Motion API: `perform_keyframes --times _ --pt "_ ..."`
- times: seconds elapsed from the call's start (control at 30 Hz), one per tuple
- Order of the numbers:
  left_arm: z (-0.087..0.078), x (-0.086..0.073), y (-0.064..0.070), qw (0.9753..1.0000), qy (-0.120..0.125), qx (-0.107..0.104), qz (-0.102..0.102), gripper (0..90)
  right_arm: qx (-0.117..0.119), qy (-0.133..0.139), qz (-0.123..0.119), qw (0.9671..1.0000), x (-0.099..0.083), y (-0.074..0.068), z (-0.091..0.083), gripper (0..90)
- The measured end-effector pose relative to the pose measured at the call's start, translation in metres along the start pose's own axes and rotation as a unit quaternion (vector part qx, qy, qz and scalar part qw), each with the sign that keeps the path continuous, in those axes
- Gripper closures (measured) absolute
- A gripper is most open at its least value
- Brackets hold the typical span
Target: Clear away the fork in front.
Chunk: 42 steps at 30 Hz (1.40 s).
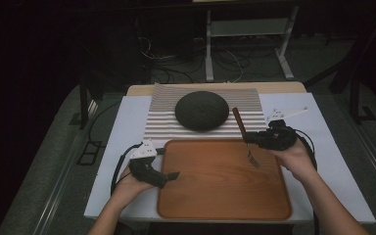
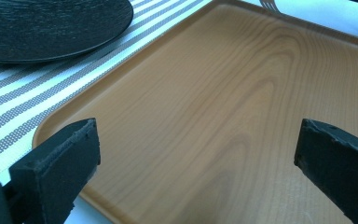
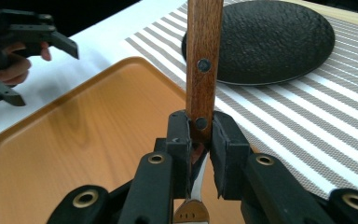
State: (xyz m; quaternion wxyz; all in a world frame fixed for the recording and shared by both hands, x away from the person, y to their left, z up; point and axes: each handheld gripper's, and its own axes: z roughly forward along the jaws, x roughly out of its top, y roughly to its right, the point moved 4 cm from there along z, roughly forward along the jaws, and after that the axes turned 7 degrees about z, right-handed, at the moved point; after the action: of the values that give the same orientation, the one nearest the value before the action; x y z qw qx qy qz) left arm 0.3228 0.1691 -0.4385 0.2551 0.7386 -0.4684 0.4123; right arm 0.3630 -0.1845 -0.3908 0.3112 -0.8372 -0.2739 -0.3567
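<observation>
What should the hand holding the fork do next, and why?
Probably lower the fork a little onto the wooden tray. The right tongs are shut on its wooden handle, and in the high view its prongs hang just above the tray's far right corner, with bare tray beneath them. The left tongs wait open over the tray's near left part, out of the way.

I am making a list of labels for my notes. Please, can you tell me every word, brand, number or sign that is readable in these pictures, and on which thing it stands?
There are none: no readable text on the wooden tray, the dark plate, the striped mat, the fork or either gripper.
</observation>
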Motion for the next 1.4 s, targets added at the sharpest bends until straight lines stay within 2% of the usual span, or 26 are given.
perform_keyframes --times 0.13,0.3,0.43,0.5,0.53,0.57,0.7,0.73,0.8,0.9,1.0,1.2,1.4 --pt "0.000 0.000 0.001 1.0000 0.002 -0.005 0.002 0.0 0.004 0.002 0.000 1.0000 -0.006 -0.003 -0.003 77.4" --pt "0.001 0.001 0.001 1.0000 0.002 -0.009 0.002 0.0 0.010 0.007 0.003 0.9999 -0.022 -0.009 -0.003 77.4" --pt "0.001 0.006 0.002 1.0000 0.005 -0.005 0.003 0.0 0.015 0.010 0.003 0.9998 -0.027 -0.012 -0.002 77.4" --pt "0.004 0.011 0.001 1.0000 0.006 -0.003 0.006 0.0 0.021 0.011 0.004 0.9997 -0.027 -0.014 0.000 77.4" --pt "0.006 0.016 0.000 0.9999 0.005 -0.003 0.011 0.0 0.017 0.012 -0.008 0.9997 -0.027 -0.016 0.002 77.4" --pt "0.008 0.021 0.000 0.9999 0.005 -0.004 0.013 0.0 0.017 0.012 -0.008 0.9997 -0.027 -0.016 0.002 77.4" --pt "0.023 0.042 0.001 0.9991 0.003 -0.024 0.033 0.0 0.018 0.006 -0.015 0.9997 -0.029 -0.020 0.006 77.4" --pt "0.023 0.042 0.001 0.9991 0.003 -0.024 0.033 0.0 0.017 0.006 -0.017 0.9997 -0.029 -0.021 0.007 77.3" --pt "0.034 0.056 0.003 0.9984 0.016 -0.045 0.032 0.0 0.018 0.007 -0.018 0.9997 -0.028 -0.022 0.007 77.4" --pt "0.040 0.064 0.005 0.9976 0.025 -0.056 0.032 0.0 0.019 0.007 -0.018 0.9996 -0.028 -0.022 0.008 77.3" --pt "0.049 0.078 0.009 0.9965 0.025 -0.067 0.043 0.0 0.016 0.010 -0.019 0.9996 -0.029 -0.021 0.008 77.3" --pt "0.056 0.093 0.012 0.9952 0.039 -0.078 0.043 0.0 0.014 0.010 -0.021 0.9996 -0.029 -0.021 0.008 77.4" --pt "0.064 0.108 0.015 0.9944 0.057 -0.081 0.037 5.9 0.015 0.021 -0.021 0.9995 -0.028 -0.023 0.008 77.3"
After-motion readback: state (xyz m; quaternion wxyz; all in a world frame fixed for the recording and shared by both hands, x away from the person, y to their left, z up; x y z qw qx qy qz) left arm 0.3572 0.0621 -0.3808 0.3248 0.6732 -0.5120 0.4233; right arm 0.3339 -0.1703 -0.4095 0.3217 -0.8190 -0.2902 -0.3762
